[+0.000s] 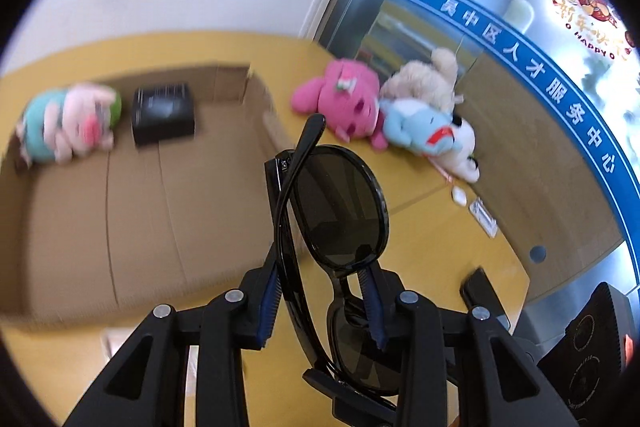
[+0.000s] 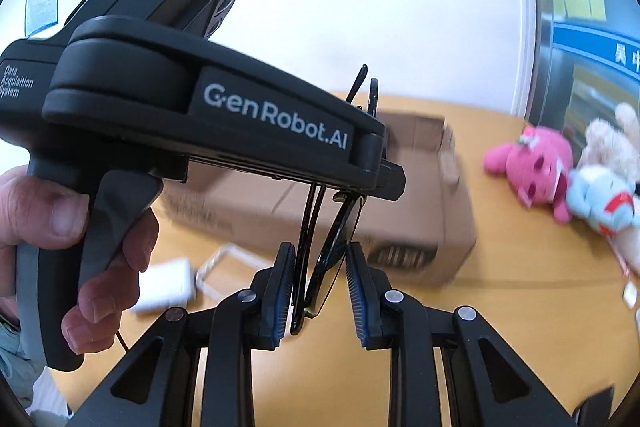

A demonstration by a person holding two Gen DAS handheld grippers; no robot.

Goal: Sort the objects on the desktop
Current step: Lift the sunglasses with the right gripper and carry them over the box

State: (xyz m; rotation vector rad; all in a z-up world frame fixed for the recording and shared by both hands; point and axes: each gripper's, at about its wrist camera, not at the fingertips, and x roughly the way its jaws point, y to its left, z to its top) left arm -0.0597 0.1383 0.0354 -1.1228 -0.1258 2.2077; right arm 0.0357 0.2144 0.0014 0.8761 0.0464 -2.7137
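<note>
Table [image 1: 432, 235]: yellow top, carrying the box and the loose toys.
Cardboard box [image 1: 120, 211]: open, on the table; from the right wrist view it sits beyond both grippers.
Left gripper [image 1: 320, 291]: closed on the sunglasses, its blue pads gripping the frame near the bridge; the person's hand [image 2: 68, 243] wraps its handle.
Right gripper [image 2: 320, 287]: fingers partly apart, with the lower end of the sunglasses between them; the left pad looks to be at the folded arm, the right pad stands just off the lens; whether it grips cannot be told.
Plush pile [image 1: 384, 111]: pink, cream and pale blue toys touching one another on the table, outside the box to its right.
Plush pig [image 1: 68, 123]: lying inside the box, beside the black case.
Black case [image 1: 163, 115]: inside the box, near its far wall.
Sunglasses [image 1: 340, 207]: black, dark lenses, arms folded, held on end above the table just right of the box.
</note>
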